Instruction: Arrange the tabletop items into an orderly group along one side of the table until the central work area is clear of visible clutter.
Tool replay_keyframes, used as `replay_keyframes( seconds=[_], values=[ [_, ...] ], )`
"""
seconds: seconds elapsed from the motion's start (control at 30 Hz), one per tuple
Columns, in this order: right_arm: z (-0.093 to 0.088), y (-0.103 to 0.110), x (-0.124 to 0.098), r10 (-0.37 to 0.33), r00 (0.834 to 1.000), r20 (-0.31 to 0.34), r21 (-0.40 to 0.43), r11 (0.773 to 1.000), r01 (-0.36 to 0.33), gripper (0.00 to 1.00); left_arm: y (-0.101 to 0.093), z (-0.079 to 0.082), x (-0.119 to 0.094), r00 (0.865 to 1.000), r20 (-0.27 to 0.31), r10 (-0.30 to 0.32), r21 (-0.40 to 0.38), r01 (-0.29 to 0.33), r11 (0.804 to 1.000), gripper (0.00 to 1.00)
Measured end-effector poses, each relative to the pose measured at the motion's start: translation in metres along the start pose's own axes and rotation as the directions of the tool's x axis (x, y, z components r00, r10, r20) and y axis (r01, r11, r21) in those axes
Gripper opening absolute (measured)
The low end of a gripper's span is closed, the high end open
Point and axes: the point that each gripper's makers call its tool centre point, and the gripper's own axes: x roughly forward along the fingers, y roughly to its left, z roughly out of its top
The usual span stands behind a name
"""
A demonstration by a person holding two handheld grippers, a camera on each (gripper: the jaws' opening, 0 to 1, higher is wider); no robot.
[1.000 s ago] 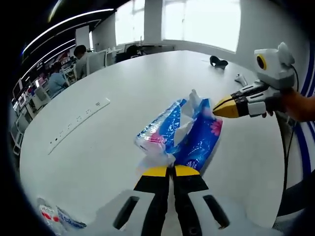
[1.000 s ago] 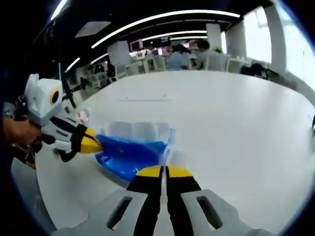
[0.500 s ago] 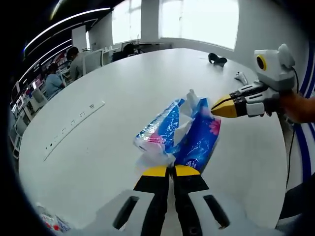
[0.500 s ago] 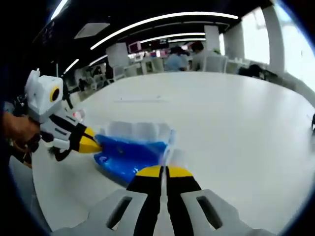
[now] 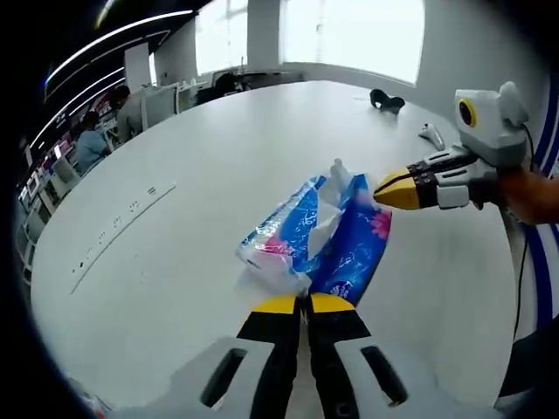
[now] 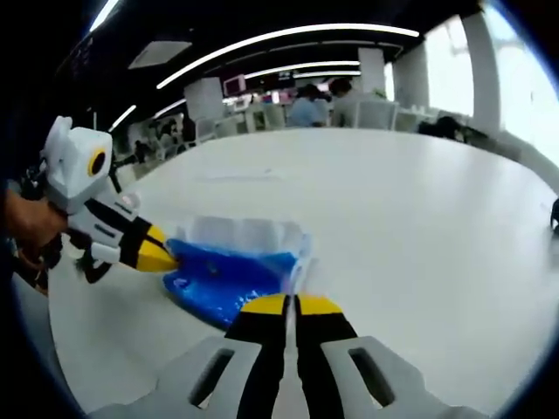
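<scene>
Holding: both grippers pinch one tissue pack from opposite ends.
left gripper [image 5: 303, 301]: jaws together, clamped on the crumpled clear-plastic end of the pack; in the right gripper view it comes in from the left [image 6: 169, 257], yellow tips touching the pack's blue edge, a hand [image 6: 26, 220] behind it.
right gripper [image 6: 290, 303]: jaws together, clamped on the pack's white end; in the left gripper view it comes in from the right [image 5: 384, 188], yellow tip at the pack's far corner, a hand [image 5: 528, 194] holding it.
pack [image 5: 319, 236]: blue wrapper with pink flower print, split open down the middle with white tissue showing; stretched between the two grippers, near the table edge on the person's side; whether it rests on the table or is lifted, cannot tell. In the right gripper view [image 6: 229, 266] blue side faces up, white tissue along the far edge.
table [image 5: 201, 157]: large, white, rounded.
strip [image 5: 118, 233]: long flat white strip with small dark marks, on the table to the left, well apart from the pack.
far items: dark object [image 5: 387, 100] and small white object [image 5: 428, 135] near the far table edge, too small to tell.
background: people seated at desks [image 6: 314, 106], windows [image 5: 349, 35], ceiling light lines.
</scene>
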Motion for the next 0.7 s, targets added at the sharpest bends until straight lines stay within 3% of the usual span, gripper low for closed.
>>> replay_keyframes(
  seconds=[0.7],
  values=[
    [0.003, -0.012, 0.012, -0.026, 1.0, 0.018, -0.046, 0.999, 0.026, 0.0, 0.007, 0.004, 0.017, 1.0, -0.002, 0.003, 0.005, -0.003, 1.0, 0.02]
  ],
)
